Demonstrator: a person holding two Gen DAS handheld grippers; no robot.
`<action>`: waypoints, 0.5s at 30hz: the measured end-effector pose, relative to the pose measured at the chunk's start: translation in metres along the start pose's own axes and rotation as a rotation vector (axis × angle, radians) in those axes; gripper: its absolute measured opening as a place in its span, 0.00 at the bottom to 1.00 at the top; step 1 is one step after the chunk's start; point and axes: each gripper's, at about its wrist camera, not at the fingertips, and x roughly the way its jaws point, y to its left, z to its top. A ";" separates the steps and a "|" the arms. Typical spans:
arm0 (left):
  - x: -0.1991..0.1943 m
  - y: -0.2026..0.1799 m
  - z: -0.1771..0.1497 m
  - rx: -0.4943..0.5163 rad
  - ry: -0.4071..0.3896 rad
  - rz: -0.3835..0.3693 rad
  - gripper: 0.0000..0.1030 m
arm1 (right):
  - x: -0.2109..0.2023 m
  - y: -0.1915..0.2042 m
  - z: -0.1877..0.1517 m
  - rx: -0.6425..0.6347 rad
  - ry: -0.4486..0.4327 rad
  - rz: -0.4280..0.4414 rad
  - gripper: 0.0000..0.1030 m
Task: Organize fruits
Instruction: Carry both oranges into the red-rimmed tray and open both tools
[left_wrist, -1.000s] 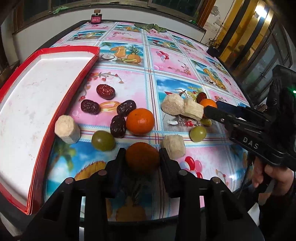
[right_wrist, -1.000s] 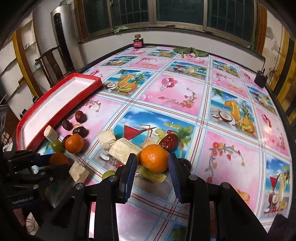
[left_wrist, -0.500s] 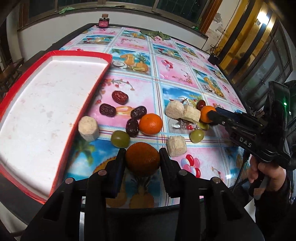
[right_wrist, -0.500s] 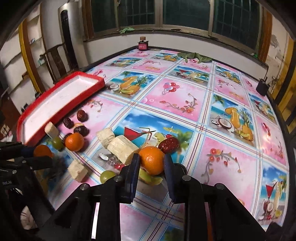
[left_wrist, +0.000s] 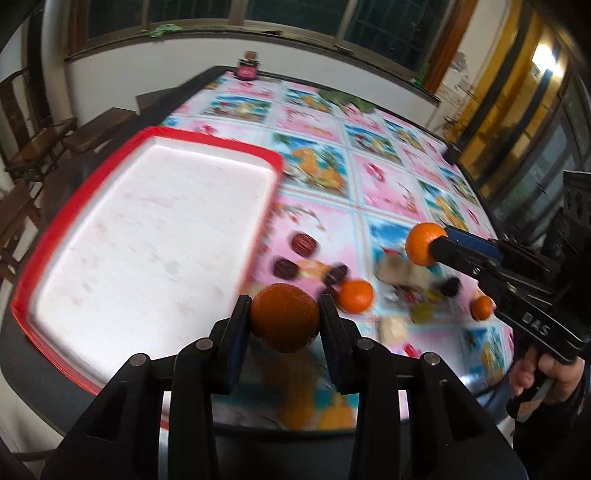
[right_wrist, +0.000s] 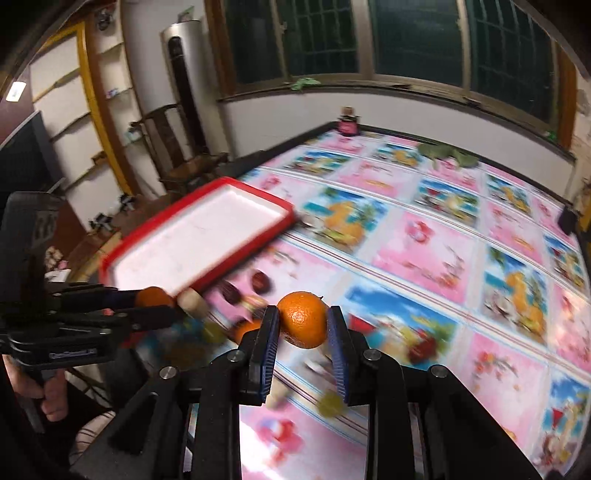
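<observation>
left gripper (left_wrist: 283, 320) — clamps dark orange (left_wrist: 283, 317) | right gripper (right_wrist: 303, 326) — clamps bright orange (right_wrist: 303, 325)

"DAS" on the right gripper (left_wrist: 424, 245)

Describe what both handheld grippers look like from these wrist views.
Both are black pistol-grip tools with silver bolt heads on the linkage. The right gripper has ribbed blue pads and white "DAS" lettering on its body. The left gripper carries unreadable white lettering on its side.
</observation>
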 end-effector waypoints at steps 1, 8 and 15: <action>0.002 0.005 0.004 -0.010 -0.001 0.006 0.33 | 0.004 0.003 0.006 -0.003 -0.002 0.025 0.26; 0.023 0.035 0.035 -0.046 -0.013 0.069 0.33 | 0.053 0.020 0.052 -0.003 0.014 0.153 0.26; 0.052 0.057 0.051 -0.088 0.020 0.100 0.33 | 0.110 0.025 0.087 0.030 0.044 0.231 0.26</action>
